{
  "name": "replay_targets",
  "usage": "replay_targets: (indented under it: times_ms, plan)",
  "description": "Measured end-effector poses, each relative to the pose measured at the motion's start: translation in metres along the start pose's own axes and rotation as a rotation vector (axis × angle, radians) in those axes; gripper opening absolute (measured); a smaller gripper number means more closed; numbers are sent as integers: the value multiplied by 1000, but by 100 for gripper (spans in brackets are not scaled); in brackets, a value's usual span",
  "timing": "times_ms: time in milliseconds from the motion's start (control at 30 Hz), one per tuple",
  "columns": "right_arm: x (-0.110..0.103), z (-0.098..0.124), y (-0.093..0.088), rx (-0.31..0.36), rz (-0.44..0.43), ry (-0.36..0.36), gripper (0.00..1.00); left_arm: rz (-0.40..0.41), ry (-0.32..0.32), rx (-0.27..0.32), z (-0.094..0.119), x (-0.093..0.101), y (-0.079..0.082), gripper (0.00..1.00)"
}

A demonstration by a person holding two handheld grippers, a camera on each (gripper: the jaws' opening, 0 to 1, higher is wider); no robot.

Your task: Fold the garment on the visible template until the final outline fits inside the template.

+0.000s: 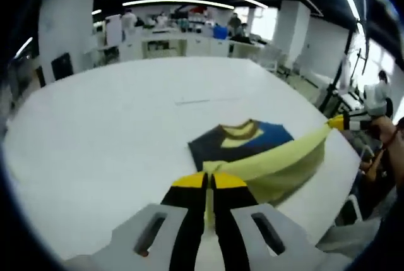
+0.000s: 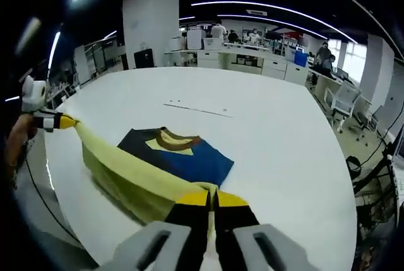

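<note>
On the white table the garment lies partly folded, its navy and blue upper part with the brown collar flat on the far side and its yellow hem lifted off the surface on the near side. The left gripper has its jaws pressed together on one end of that yellow edge, and the right gripper pinches the other end likewise, so the fabric stretches taut between them
</note>
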State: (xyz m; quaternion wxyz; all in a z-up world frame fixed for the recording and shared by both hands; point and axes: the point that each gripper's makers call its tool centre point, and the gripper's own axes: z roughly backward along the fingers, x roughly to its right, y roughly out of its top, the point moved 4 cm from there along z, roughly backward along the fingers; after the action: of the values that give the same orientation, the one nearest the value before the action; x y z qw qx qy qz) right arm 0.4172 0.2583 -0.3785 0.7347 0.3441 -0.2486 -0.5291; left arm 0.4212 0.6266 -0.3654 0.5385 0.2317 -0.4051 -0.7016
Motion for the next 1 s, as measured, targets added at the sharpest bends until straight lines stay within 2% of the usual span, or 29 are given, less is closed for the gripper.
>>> replay_targets:
  times_ms: [33, 133, 267, 533, 767, 833, 867, 1000]
  plan:
    - [2, -5, 6, 15, -1, -8, 0, 10, 2, -4, -4, -1, 1, 0]
    - [7, -14, 16, 34, -1, -22, 0, 44, 13, 32, -16, -5, 9, 0]
    - [13, -26, 24, 43, -2, -30, 0, 72, 29, 59, -30, -8, 18, 0]
    - [26, -47, 41, 85, -31, -52, 0, 90, 67, 114, -55, -14, 36, 0]
    - [32, -72, 48, 94, -49, -66, 0, 121, 106, 134, -82, -24, 37, 0]
    - [34, -78, 50, 97, -56, -71, 0, 138, 113, 145, -85, -26, 38, 0]
    - [34, -83, 51, 105, -60, -74, 0, 176, 131, 171, -87, -28, 39, 0]
    - [37, -98, 55, 113, -78, -87, 0, 184, 155, 190, -97, -32, 40, 0]
